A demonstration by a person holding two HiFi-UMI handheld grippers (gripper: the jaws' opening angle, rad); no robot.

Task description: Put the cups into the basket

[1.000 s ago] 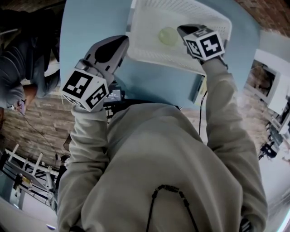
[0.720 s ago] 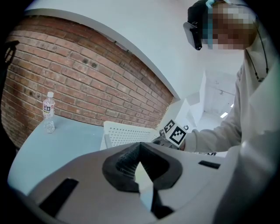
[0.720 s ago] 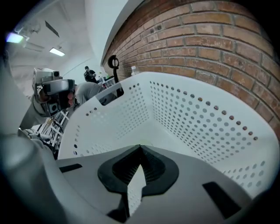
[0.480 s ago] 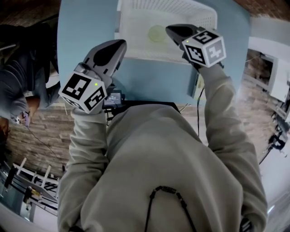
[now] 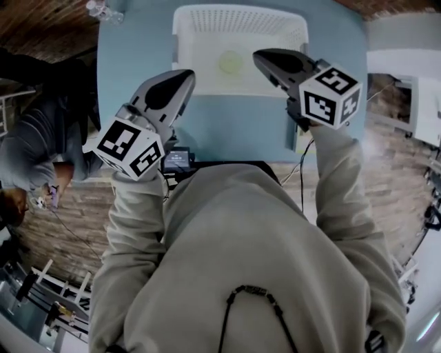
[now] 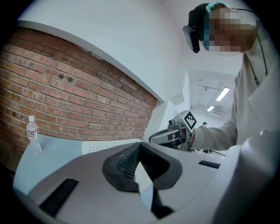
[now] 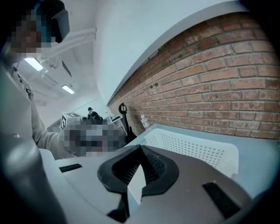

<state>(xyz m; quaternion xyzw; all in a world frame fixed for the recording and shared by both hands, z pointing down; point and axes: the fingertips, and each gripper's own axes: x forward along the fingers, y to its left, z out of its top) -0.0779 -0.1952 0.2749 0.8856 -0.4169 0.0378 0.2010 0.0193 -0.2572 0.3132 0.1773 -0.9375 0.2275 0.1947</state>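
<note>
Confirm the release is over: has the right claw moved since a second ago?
Yes. The right claw has drawn back from beside the cup inside the basket to its near right corner, toward the person.

We see that the right hand-held gripper, which a second ago reached down into the white basket just beside the pale green cup, has risen and drawn back over the basket's near edge, while the left hand-held gripper has lifted a little.
</note>
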